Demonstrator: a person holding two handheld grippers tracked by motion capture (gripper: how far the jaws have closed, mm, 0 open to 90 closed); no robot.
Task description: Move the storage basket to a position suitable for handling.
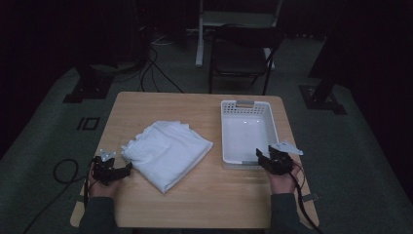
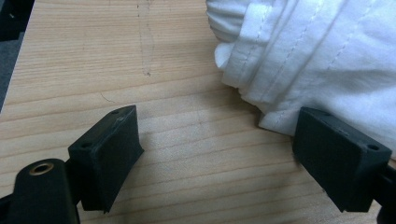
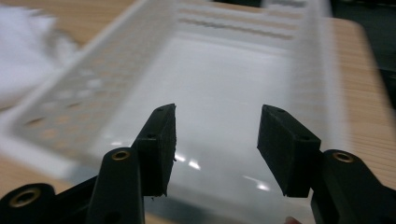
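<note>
A folded white cloth (image 1: 167, 151) lies in the middle of the wooden table (image 1: 195, 204). My left gripper (image 1: 127, 167) rests on the table at the cloth's left edge, open, its far jaw just short of the cloth's hem (image 2: 275, 122). A white plastic basket (image 1: 226, 131) with nothing in it stands on the right half of the table. My right gripper (image 1: 263, 157) hovers over the basket's near end, open, with nothing between its jaws. In the right gripper view the basket's floor (image 3: 219, 88) lies beyond the fingertips (image 3: 161, 135).
Past the table's far edge stands a dark folding chair (image 1: 241, 56), with cables (image 1: 156, 73) on the carpet. A cable loop (image 1: 63, 170) lies on the floor by the table's left side. Bare wood shows along the table's near edge.
</note>
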